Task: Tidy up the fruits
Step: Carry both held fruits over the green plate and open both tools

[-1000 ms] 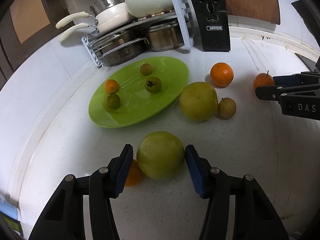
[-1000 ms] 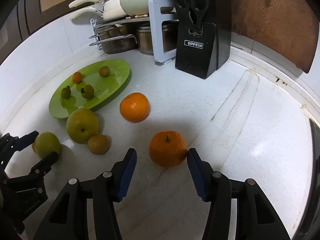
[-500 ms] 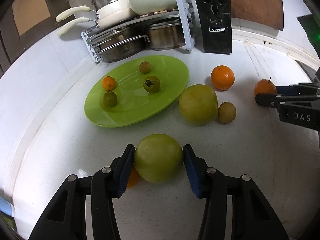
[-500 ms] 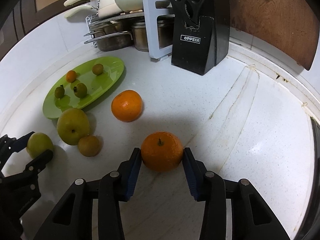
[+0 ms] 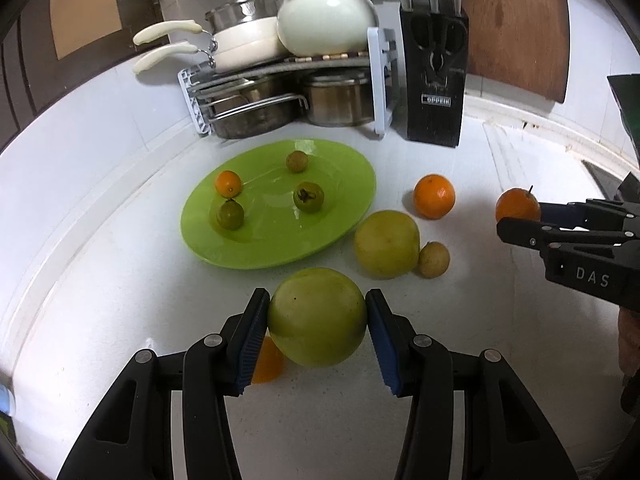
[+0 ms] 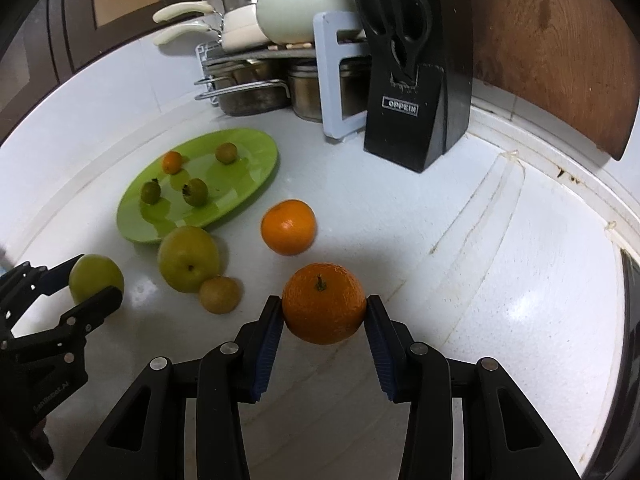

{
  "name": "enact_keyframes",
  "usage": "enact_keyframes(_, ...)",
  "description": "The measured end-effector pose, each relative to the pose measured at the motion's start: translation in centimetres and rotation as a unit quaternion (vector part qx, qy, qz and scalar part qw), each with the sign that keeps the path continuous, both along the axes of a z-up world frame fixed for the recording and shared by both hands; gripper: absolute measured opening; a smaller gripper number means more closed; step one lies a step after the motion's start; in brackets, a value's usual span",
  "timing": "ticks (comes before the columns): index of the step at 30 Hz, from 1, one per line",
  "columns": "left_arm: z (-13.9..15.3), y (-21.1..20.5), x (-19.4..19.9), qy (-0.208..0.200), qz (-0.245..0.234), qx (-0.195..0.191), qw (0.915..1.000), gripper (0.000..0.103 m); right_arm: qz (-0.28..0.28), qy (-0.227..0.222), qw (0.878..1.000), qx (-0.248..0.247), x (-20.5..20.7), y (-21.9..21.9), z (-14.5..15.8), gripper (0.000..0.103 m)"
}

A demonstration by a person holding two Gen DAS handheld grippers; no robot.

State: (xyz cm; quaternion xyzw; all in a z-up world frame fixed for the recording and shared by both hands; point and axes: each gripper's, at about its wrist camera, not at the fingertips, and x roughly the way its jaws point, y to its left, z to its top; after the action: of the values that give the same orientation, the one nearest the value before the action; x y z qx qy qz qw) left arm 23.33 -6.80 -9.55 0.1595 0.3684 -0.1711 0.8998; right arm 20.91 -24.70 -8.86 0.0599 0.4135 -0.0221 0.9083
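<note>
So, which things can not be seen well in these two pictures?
- Small orange fruit, left wrist view: mostly hidden behind the left gripper's finger and the green apple it grips.
- Undersides of the apple and of the stemmed orange in the right gripper: whether they touch the counter is unclear.
- Knife block top: cut off by the edge in both views.
- Person's hand: only a sliver at the right edge.

Small orange fruit [image 5: 267,364] half-hidden behind left tool's finger & green apple [image 5: 317,316].
</note>
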Motion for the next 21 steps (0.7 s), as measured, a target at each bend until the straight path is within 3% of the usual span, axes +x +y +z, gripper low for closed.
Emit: enact_keyframes(21, 4.5, 2.4, -1.2, -0.025, 0.015, -0.064, 0.9975, 0.049, 0.044, -0.058, 0.997, -0.003, -1.3, 3.0, 4.8, 0.043)
